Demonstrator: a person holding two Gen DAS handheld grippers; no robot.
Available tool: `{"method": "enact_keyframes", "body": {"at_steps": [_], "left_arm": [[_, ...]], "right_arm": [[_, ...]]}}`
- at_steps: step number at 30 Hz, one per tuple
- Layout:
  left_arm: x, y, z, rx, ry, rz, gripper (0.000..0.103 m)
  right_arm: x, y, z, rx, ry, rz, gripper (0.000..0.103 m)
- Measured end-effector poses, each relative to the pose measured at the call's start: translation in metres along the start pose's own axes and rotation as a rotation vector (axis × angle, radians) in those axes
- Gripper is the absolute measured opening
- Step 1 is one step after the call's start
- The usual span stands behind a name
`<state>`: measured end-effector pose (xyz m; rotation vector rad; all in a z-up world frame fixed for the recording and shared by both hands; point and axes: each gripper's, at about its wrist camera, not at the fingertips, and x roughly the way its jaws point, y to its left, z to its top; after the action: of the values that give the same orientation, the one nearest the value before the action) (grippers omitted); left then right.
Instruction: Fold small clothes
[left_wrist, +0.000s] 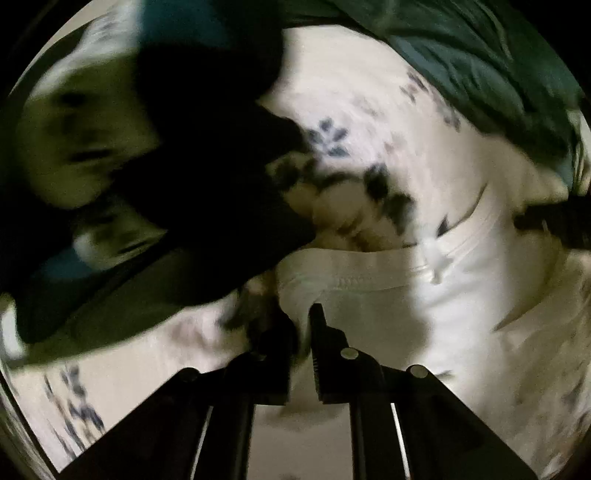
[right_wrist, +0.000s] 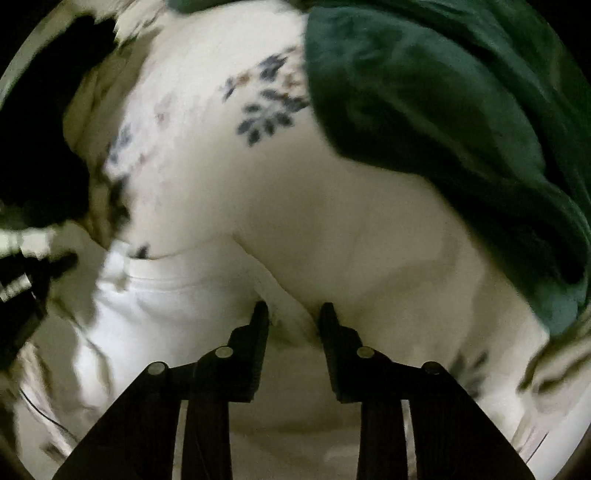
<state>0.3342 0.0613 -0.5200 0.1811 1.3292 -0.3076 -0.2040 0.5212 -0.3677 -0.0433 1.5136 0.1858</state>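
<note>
The white garment (left_wrist: 424, 295) lies low in both views, on a floral sheet (right_wrist: 266, 107), probably a bed. In the left wrist view its stitched hem passes into the left hand-held gripper (left_wrist: 299, 321), whose jaws are narrow and seem to pinch the cloth edge. The right hand-held gripper (right_wrist: 291, 314) has a wider gap with a fold of the same cloth between the fingers; I cannot tell if it grips. I judge both hold one edge to fold it over. A green garment (right_wrist: 443, 110) lies beyond it. Blur hides detail, and a dark mass (left_wrist: 207, 166) at left is unclear.
</note>
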Motion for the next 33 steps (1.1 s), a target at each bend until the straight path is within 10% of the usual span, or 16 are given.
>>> {"method": "enact_keyframes", "body": {"at_steps": [2,4,12,19,25,27,30,33], "left_arm": [[-0.032,0.01,-0.031,-0.072,-0.043,-0.022,0.072],[-0.067,0.014,-0.062,-0.122,-0.09,-0.017,0.098],[-0.179,-0.033,-0.213,-0.214,-0.126,-0.055,0.098],[-0.167,-0.174,-0.385,-0.215,0.23,-0.214,0.098],[-0.124,-0.293,-0.508,-0.179,0.394,-0.28,0.098],[-0.119,-0.311,-0.531,-0.174,0.409,-0.26,0.089],[-0.107,-0.321,-0.56,-0.161,0.404,-0.184,0.032],[-0.108,-0.322,-0.564,-0.17,0.333,-0.164,0.003]], "right_arm": [[-0.027,-0.012,-0.019,0.07,-0.033,0.052,0.063],[-0.058,-0.027,-0.052,0.121,-0.043,0.106,0.069],[-0.125,-0.095,-0.241,0.204,0.126,0.09,0.07],[-0.121,-0.163,-0.38,0.295,0.268,0.061,0.07],[-0.109,-0.213,-0.384,0.337,0.259,0.091,0.07],[-0.1,-0.218,-0.358,0.312,0.23,0.122,0.07],[-0.078,-0.208,-0.301,0.244,0.181,0.186,0.07],[-0.058,-0.189,-0.24,0.185,0.131,0.273,0.07]]}}
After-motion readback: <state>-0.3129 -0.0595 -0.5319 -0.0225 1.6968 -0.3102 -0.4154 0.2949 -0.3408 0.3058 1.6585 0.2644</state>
